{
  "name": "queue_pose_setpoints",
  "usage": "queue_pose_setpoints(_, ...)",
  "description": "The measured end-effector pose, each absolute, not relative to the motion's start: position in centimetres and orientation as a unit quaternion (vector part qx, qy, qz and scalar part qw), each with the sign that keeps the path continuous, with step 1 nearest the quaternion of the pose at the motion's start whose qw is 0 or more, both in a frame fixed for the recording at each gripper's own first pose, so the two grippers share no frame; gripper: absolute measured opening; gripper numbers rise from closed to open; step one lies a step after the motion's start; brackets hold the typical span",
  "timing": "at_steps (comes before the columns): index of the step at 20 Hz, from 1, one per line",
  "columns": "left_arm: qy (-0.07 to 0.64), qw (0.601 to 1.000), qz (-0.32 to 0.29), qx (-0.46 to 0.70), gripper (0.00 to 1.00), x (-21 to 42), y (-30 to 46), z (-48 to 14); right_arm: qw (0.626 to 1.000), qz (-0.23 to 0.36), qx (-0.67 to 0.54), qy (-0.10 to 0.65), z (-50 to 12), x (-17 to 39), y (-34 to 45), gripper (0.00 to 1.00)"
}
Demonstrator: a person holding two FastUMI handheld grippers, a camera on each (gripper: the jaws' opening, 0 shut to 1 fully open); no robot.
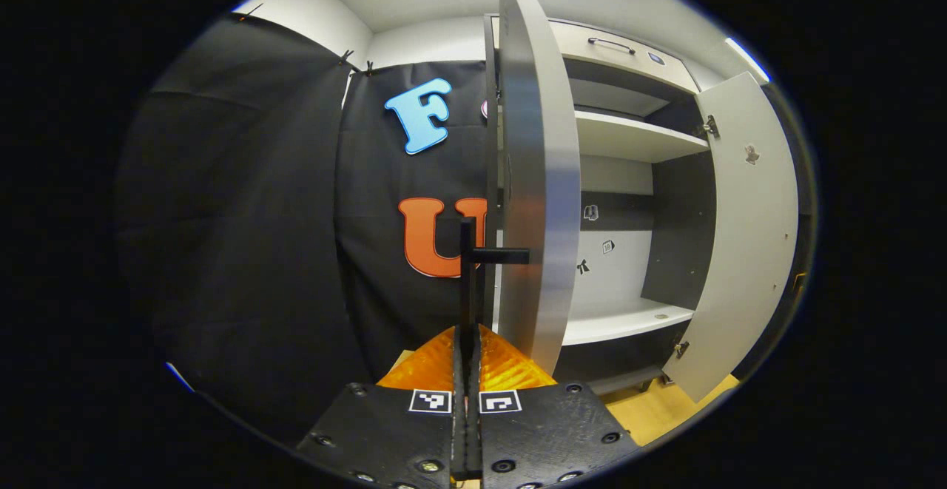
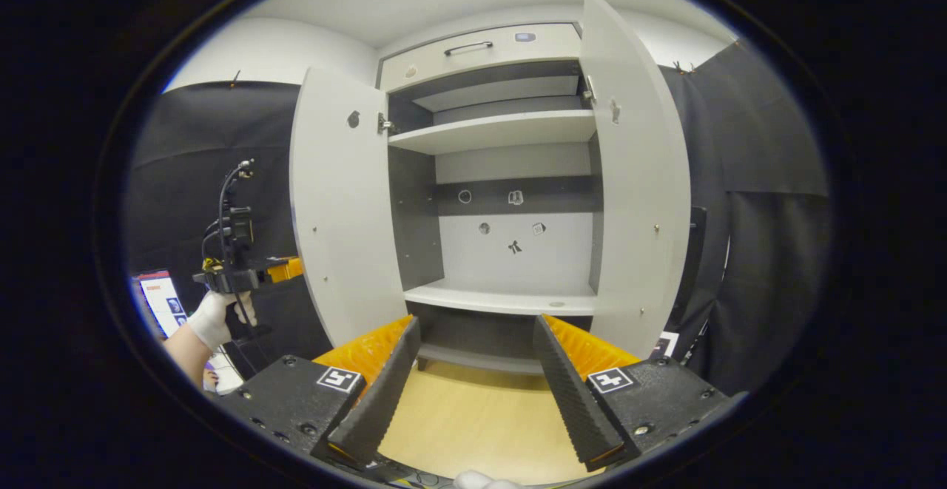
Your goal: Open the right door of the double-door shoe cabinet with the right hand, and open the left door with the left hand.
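Both doors of the pale grey shoe cabinet (image 2: 510, 252) stand open. In the right gripper view the left door (image 2: 340, 208) and the right door (image 2: 636, 178) swing out toward me, and my right gripper (image 2: 475, 324) hangs open in front of the bare shelves, touching nothing. In the left gripper view the left door (image 1: 540, 178) shows nearly edge-on. My left gripper (image 1: 466, 334) is shut on its black bar handle (image 1: 466, 267). The right door (image 1: 747, 230) is swung wide at the right. A gloved hand (image 2: 211, 319) holds the left gripper's body (image 2: 237, 274) beside the left door.
A drawer with a dark handle (image 2: 467, 47) tops the cabinet. Inside are an upper shelf (image 2: 496, 130) and a lower shelf (image 2: 503, 298), with small stickers on the back panel. Light wooden floor (image 2: 481, 415) lies below. Black cloth (image 1: 244, 215) walls both sides.
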State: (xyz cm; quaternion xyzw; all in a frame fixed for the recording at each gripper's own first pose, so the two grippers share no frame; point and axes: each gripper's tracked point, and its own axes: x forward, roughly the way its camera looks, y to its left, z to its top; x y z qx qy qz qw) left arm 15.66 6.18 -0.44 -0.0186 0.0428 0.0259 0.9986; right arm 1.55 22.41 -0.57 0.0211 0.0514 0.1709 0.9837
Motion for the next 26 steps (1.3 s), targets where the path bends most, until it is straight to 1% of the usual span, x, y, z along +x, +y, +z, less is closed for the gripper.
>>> queue_pose_setpoints(6,0.041,0.999,0.008,-0.012,0.0,15.8,6.2,-0.4,0.983,0.175,0.02,0.052,-0.8,1.5,23.2,0.96)
queue_pose_setpoints(11,0.041,0.999,0.018,-0.003,0.01,15.4,6.7,-0.5,0.983,0.177,0.014,0.054,-1.2,1.7,23.7,0.96)
queue_pose_setpoints(12,0.041,0.999,0.022,-0.008,0.06,15.5,7.2,-0.6,0.983,0.176,0.014,0.054,-1.2,1.8,23.7,0.96)
queue_pose_setpoints(13,0.041,0.999,0.027,-0.014,0.04,15.3,7.2,-0.5,0.983,0.176,0.015,0.054,-1.2,1.9,23.7,0.96)
queue_pose_setpoints(14,0.041,0.999,0.031,-0.018,0.24,15.3,7.4,-0.5,0.983,0.176,0.014,0.054,-1.2,2.0,23.8,0.97)
queue_pose_setpoints(18,0.043,0.998,0.042,-0.017,0.85,15.0,7.9,-0.8,0.983,0.177,0.011,0.055,-1.2,2.4,24.1,0.96)
queue_pose_setpoints(20,0.042,0.998,0.046,-0.013,0.9,14.6,8.0,-0.7,0.982,0.179,0.01,0.057,-1.3,2.6,24.4,0.96)
queue_pose_setpoints(23,0.045,0.998,0.033,0.006,0.9,14.0,7.9,-1.1,0.982,0.182,0.01,0.055,-1.3,2.4,24.7,0.96)
queue_pose_setpoints(26,0.047,0.998,0.036,0.013,0.95,13.2,8.0,-1.0,0.982,0.182,0.011,0.05,-1.1,2.2,24.9,0.96)
